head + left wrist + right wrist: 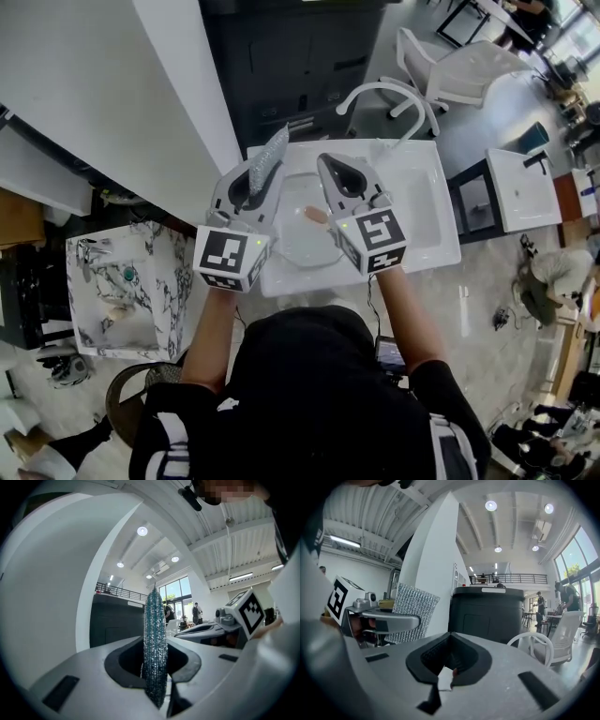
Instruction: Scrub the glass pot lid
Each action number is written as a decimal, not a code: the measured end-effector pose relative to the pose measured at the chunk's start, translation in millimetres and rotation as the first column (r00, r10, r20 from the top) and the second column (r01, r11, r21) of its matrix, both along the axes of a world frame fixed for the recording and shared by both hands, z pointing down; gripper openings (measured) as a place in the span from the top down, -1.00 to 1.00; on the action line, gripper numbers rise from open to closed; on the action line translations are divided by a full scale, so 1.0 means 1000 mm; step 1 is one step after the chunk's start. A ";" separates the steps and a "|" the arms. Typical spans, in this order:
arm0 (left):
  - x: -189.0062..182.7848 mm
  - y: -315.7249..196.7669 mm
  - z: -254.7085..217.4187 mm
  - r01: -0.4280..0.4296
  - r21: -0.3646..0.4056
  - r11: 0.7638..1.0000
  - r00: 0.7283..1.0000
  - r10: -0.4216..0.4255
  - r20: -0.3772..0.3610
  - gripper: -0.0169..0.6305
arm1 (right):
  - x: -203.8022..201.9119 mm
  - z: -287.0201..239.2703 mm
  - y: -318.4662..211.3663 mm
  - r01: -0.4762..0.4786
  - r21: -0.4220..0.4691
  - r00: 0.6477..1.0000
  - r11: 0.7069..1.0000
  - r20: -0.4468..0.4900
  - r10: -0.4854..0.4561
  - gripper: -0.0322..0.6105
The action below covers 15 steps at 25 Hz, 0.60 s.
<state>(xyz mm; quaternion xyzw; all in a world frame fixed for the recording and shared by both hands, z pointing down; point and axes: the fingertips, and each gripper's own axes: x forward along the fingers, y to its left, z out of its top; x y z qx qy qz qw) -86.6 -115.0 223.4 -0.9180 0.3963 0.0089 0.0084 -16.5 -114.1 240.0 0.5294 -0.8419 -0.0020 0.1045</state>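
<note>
Metallic scrub pad [155,634] clamped in L gripper [256,183]; R gripper [449,663] closed, empty.
Pre-scrub approach: next I bring pad down onto glass lid [300,246].

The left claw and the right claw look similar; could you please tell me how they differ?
The left claw is shut on a glittery silver scouring pad standing on edge; the right claw is shut empty. The left claw hangs by the white sink's left rim, the right claw over its middle. Both are grey with black pads.
</note>
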 end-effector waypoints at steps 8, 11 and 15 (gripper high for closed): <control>0.004 -0.019 0.039 0.034 -0.088 0.996 0.999 -0.032 0.030 0.73 | 0.010 0.030 -0.011 0.025 -0.065 1.000 0.998 -0.008 -0.026 0.91; 0.010 -0.024 0.059 0.041 -0.130 0.991 0.998 -0.034 0.051 0.73 | 0.019 0.050 -0.017 0.030 -0.121 0.999 0.992 -0.009 -0.031 0.91; 0.016 -0.030 0.078 0.049 -0.190 0.981 0.999 -0.046 0.022 0.73 | 0.027 0.073 -0.025 0.051 -0.165 0.999 0.985 -0.005 -0.052 0.91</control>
